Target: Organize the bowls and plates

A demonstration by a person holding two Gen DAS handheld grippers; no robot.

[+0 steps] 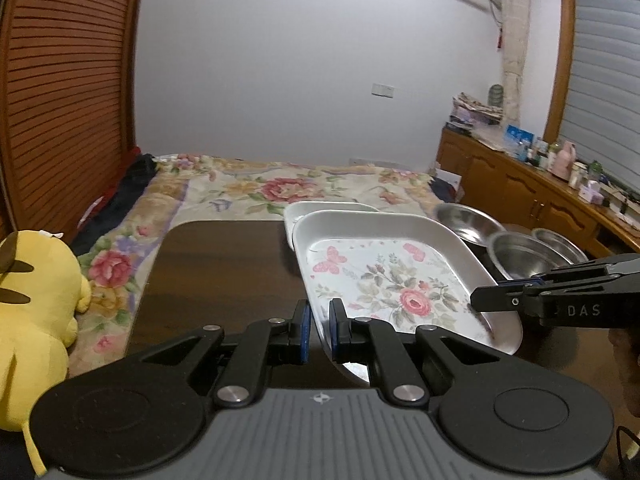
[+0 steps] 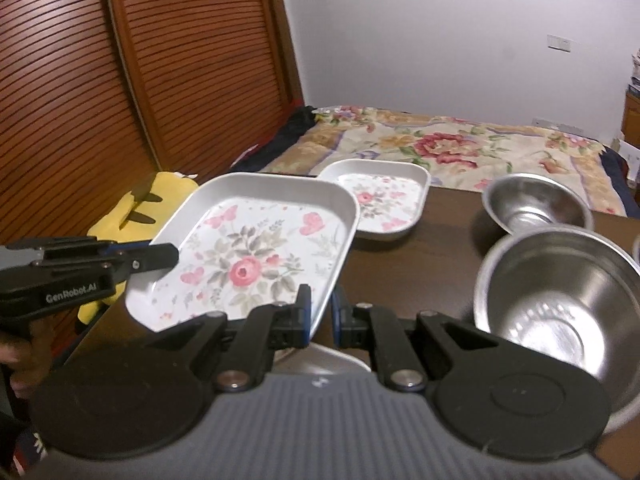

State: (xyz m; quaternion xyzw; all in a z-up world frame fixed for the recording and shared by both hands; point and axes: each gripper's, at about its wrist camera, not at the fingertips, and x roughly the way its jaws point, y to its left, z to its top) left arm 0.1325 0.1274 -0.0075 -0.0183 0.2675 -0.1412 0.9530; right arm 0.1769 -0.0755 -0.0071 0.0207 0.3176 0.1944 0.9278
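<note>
Both grippers are engaged on one item. The left gripper [image 1: 319,330] has its blue-padded fingers pinching the left rim of the large floral tray [image 1: 394,288]; the right gripper [image 2: 320,320] pinches the opposite rim in the same way. The tray is held tilted, clear of the tabletop at its near end; whether its far end rests on anything cannot be told. A two-sided hold is judged appropriate: the tray is wide and shallow, and a single pinch at one rim would let it swing.

The small floral tray [image 2: 378,200] lies flat towards the far edge of the table [image 1: 224,264], just beyond the lifted tray. The likely purpose is to bring the two trays together as a stack, though which goes on which cannot be settled from here.

Three stainless steel bowls are grouped along the right side of the table: the near bowl [image 2: 556,300], a second bowl [image 2: 536,204] behind it, and a third bowl [image 1: 558,244] at the right edge. They remain unstacked.

The surface is a dark wooden table standing at the foot of a bed with a floral quilt [image 1: 280,188]. A yellow plush toy [image 1: 32,316] lies off its left edge. A louvred wooden door [image 2: 120,80], a white wall and a cluttered wooden sideboard [image 1: 532,184] complete the room
</note>
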